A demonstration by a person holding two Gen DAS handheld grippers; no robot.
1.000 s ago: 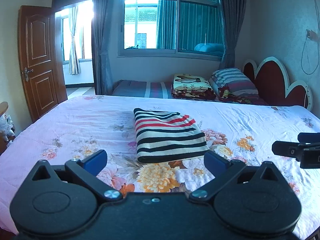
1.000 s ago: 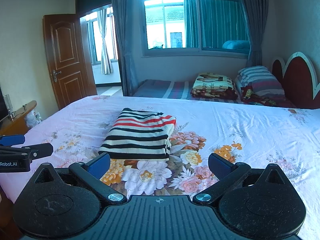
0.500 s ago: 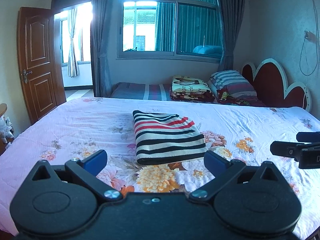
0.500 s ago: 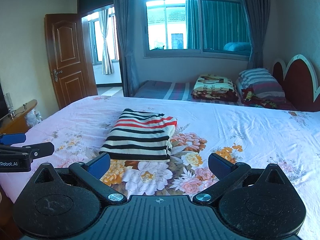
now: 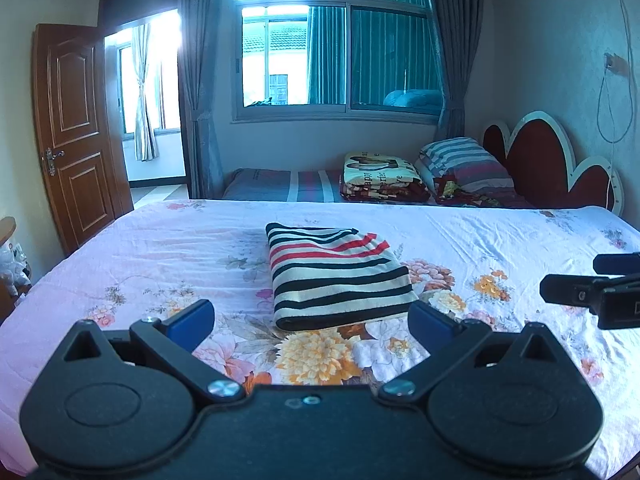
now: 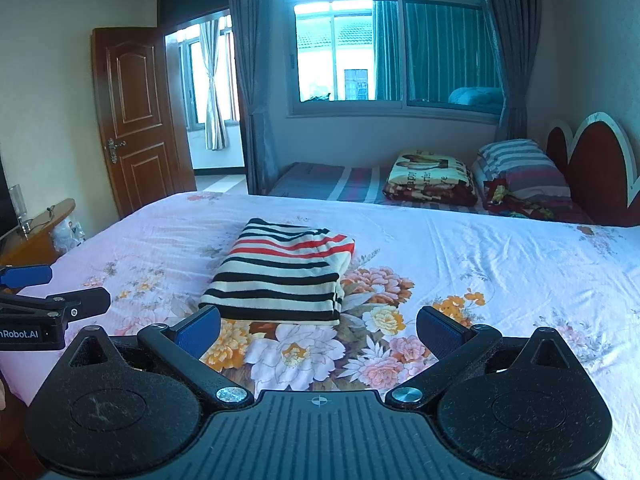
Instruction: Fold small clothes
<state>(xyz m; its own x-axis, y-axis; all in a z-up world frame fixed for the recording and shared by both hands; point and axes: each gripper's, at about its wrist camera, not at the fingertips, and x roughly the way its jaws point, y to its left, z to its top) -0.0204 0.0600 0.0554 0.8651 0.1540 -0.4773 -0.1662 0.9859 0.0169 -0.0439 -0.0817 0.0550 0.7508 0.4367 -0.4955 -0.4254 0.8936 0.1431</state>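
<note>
A small garment with black, white and red stripes [image 5: 336,276] lies folded into a neat rectangle on the floral bed sheet [image 5: 160,264]. My left gripper [image 5: 312,322] hovers just in front of its near edge, open, with nothing between the blue pads. In the right wrist view the same folded garment [image 6: 280,276] lies ahead and slightly left, and my right gripper [image 6: 318,330] is open and empty in front of it. Each gripper shows at the edge of the other's view: the right one [image 5: 596,288] and the left one [image 6: 48,308].
A second low bed with a folded blanket [image 5: 380,178] and striped pillows [image 5: 460,160] stands beyond, under the window. A red headboard [image 5: 548,164] is at the right, a wooden door [image 5: 74,132] at the left, and a wooden side table [image 6: 36,236] beside the bed.
Both grippers have tilted slightly, so the room sits a little lower in view. The folded garment has not moved, and both grippers have stayed open.
</note>
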